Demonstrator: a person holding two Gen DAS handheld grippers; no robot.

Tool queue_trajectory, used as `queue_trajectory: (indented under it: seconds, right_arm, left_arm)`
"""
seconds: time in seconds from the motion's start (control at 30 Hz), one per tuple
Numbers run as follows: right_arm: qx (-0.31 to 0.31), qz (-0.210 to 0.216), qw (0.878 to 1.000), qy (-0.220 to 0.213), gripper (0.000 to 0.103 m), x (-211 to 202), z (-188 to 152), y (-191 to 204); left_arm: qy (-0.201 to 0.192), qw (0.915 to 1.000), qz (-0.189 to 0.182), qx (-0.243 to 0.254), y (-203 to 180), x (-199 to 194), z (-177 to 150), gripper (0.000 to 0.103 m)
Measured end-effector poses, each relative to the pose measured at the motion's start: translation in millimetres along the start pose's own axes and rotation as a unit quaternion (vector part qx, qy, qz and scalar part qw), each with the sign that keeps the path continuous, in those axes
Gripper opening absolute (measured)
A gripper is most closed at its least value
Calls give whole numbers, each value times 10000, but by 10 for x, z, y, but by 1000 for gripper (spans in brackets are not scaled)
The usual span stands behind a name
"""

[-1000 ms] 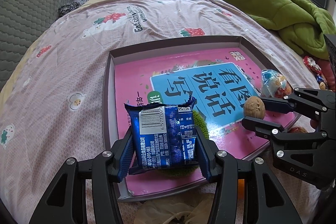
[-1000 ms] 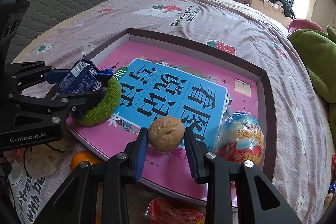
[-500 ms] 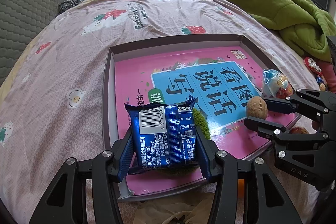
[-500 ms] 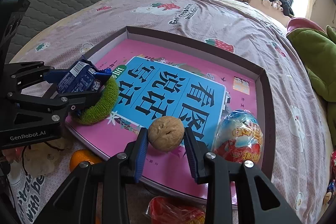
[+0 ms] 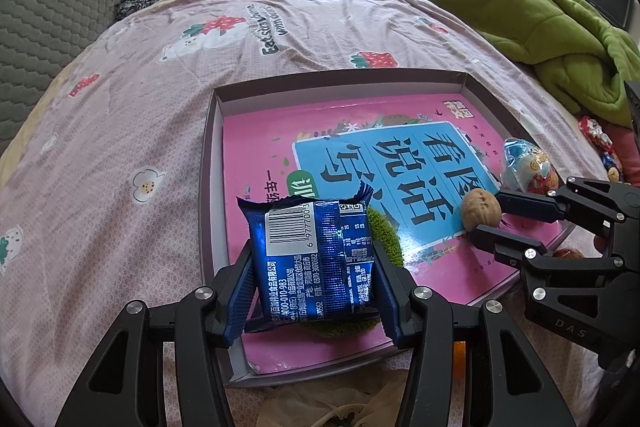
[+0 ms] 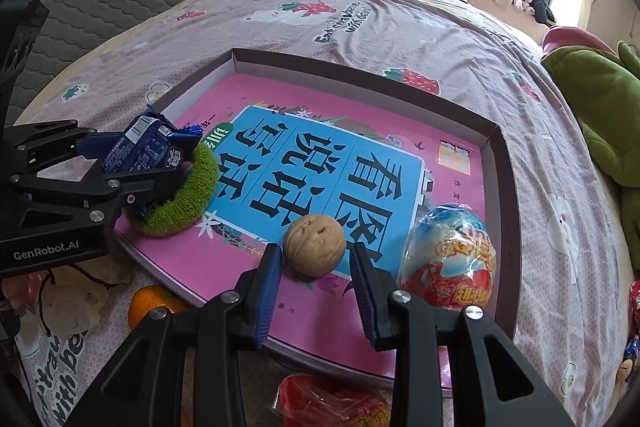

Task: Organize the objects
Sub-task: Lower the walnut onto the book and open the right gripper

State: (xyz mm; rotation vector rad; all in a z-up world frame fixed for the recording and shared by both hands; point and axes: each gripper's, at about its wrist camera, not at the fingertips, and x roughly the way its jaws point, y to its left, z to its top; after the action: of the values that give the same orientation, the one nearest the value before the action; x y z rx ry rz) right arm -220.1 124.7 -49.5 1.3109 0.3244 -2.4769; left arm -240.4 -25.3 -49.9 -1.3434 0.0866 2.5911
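My left gripper (image 5: 312, 261) is shut on a blue foil snack packet (image 5: 316, 255), barcode side up. It holds the packet over the near left corner of a shallow tray (image 5: 208, 187) lined with a pink and blue book (image 5: 400, 155). Under the packet a green fuzzy hair tie (image 6: 188, 195) lies on the book. My right gripper (image 6: 316, 251) is shut on a walnut (image 6: 314, 243) near the tray's front edge. From the right wrist view the left gripper (image 6: 136, 163) and its packet (image 6: 140, 147) show at the left.
A foil-wrapped toy egg (image 6: 448, 259) stands in the tray's near right corner. An orange (image 6: 150, 305) and a red packet (image 6: 332, 403) lie on the pink bedsheet before the tray. A green blanket (image 5: 540, 15) is heaped at the right, a grey quilted cushion (image 5: 52, 19) at the left.
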Motion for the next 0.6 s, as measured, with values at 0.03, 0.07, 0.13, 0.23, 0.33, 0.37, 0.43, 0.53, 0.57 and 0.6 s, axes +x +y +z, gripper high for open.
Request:
queue_trajectory:
  seconds: [0.03,0.07,0.13,0.23,0.33,0.37,0.43,0.53,0.57,0.6]
  right_arm:
    - [7,6,10000,-7,35,-5,1,-4]
    - [20,2,10000,0,35,-11,3,-11]
    - [41,-17,10000,-16,35,-22,8,-14]
    - [69,-46,10000,-15,36,-49,12,-26]
    - [139,-66,9999,-55,38,-113,0,-54]
    - [170,-73,9998,-79,38,-145,0,-64]
    - [199,-79,9997,-144,38,-209,5,-71]
    - [261,-82,9994,-224,41,-298,6,-69]
    - [293,-67,9992,-249,42,-328,-1,-66]
    - [319,-59,9991,-266,42,-353,-6,-66]
  left_arm:
    - [-4,10000,1,-3,1,-1,-2,55]
    - [-3,10000,-5,-7,2,2,1,55]
    - [-3,10000,-1,-12,5,5,5,55]
    - [21,10000,13,8,3,7,12,55]
    - [23,10000,-1,-13,4,7,24,55]
    - [33,10000,-3,-8,1,8,26,55]
    - [23,10000,-1,2,-8,-3,30,55]
    - [51,10000,23,13,-10,-4,27,55]
    - [57,10000,12,-12,-1,-5,32,55]
    - [64,10000,-18,-48,9,-10,37,55]
